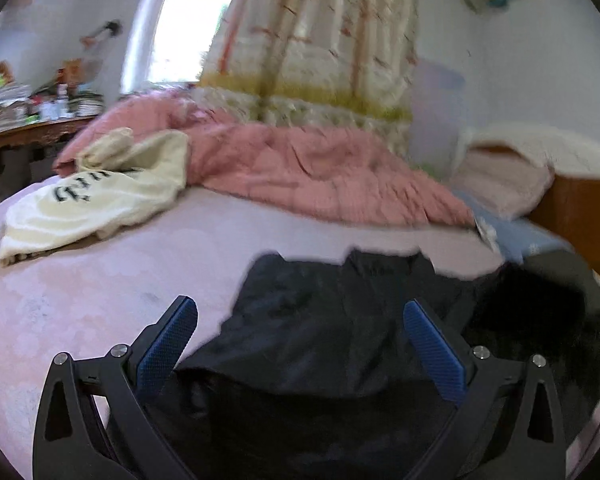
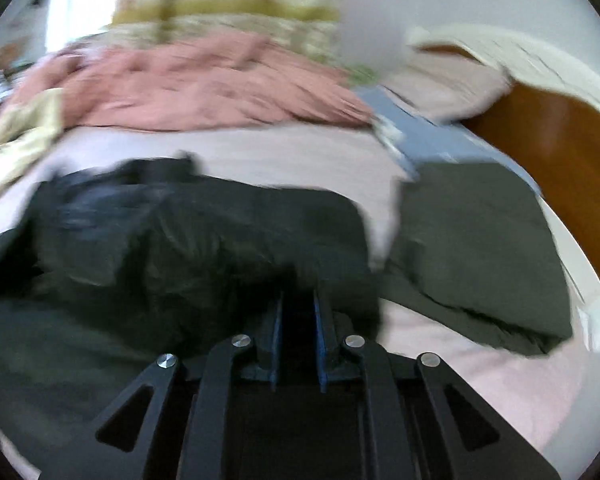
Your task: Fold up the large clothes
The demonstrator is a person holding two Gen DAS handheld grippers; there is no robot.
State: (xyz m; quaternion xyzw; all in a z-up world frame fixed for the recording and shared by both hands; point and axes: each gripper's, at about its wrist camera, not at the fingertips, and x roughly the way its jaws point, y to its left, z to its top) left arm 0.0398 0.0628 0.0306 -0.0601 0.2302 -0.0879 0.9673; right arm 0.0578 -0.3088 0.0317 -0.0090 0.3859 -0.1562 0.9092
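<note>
Setting was a lived-in home bedroom. A bed (image 1: pixel 100 280) with a pale pink sheet filled most of both views, with a wooden headboard (image 2: pixel 548 152) at its right end and a pillow (image 1: pixel 504 184) against it. A rumpled pink quilt (image 1: pixel 300 168) lay along the far side of the bed. Behind it hung a patterned cream-and-yellow curtain (image 1: pixel 312 48) beside a bright window (image 1: pixel 188 28). A wooden side table (image 1: pixel 28 136) at far left carried stacked papers and small bottles, blurred. Loose clothing lay on the sheet: a cream garment (image 1: pixel 96 196) with dark lettering and a dark garment (image 1: pixel 320 320). Walls were plain white.
</note>
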